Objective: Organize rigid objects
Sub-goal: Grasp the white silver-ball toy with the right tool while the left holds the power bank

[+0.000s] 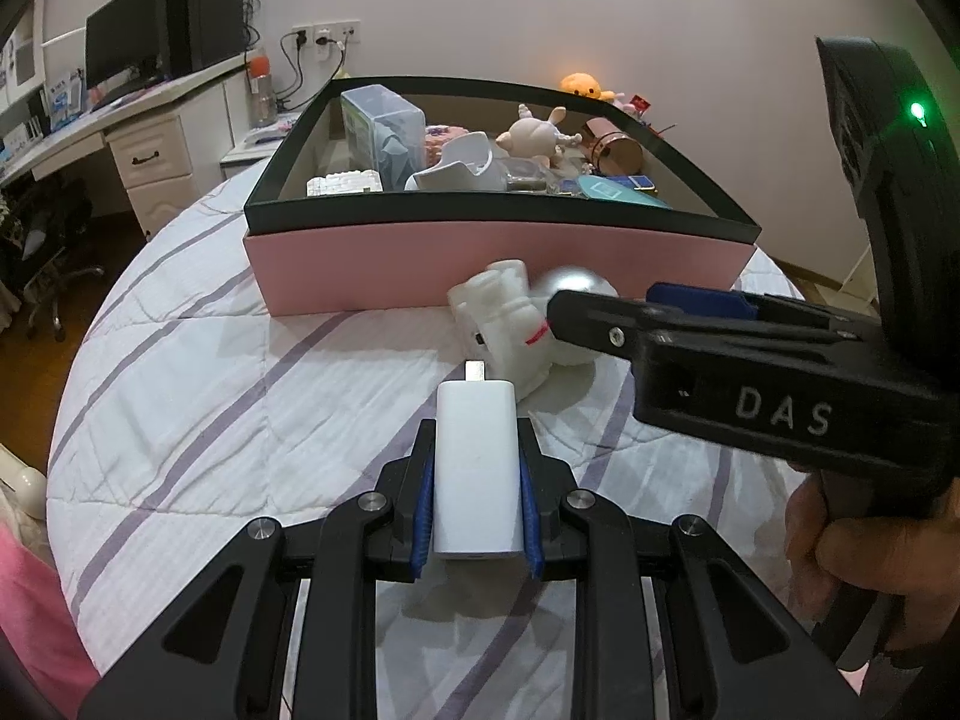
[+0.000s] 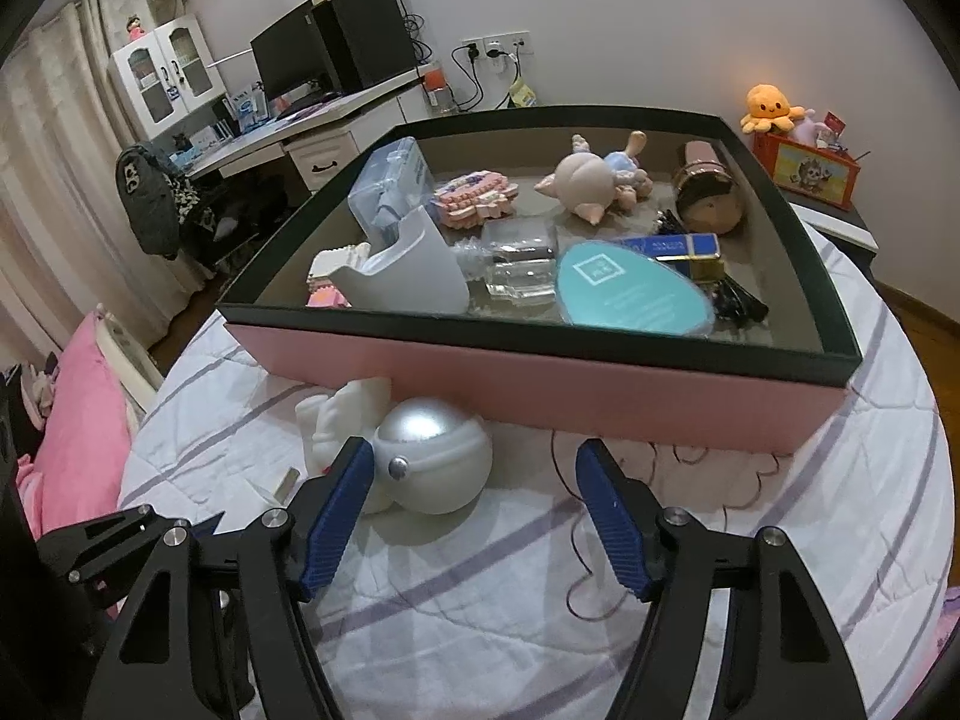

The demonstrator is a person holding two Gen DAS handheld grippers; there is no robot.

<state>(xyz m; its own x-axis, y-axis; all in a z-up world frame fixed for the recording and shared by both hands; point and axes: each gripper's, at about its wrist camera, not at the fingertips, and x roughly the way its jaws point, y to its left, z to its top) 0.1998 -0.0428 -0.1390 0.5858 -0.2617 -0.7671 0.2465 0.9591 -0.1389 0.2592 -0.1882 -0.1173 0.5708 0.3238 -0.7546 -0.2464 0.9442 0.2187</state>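
Bedroom setting: quilted white bedspread with purple stripes as work surface, desk with monitor and speakers behind, wall sockets beyond. Pink storage box with dark rim sitting on the bedspread, already holding a jumble: clear plastic case, white scoop-shaped container, teal oval card, blue-and-gold pack, pig-like figurine on its side, rose-gold cylinder, pink block piece, clear bottle. Left gripper clamped on a white charger, blue pads pressing both long sides, plug end pointing forward toward the box, charger held just above the bedspread. Right gripper spread wide, low over the bedspread in front of the box's near wall, holding nothing. Silver ball lying on the bedspread just in front of the box, touching or nearly touching the right gripper's left-hand pad; contact hard to confirm. White figurine lying beside the ball, close against the box wall, just ahead of the charger's plug. Thin dark cord trailing across the bedspread between the right gripper's fingers. Orange plush octopus on a small crate to the far right. Pink pillow at left edge.
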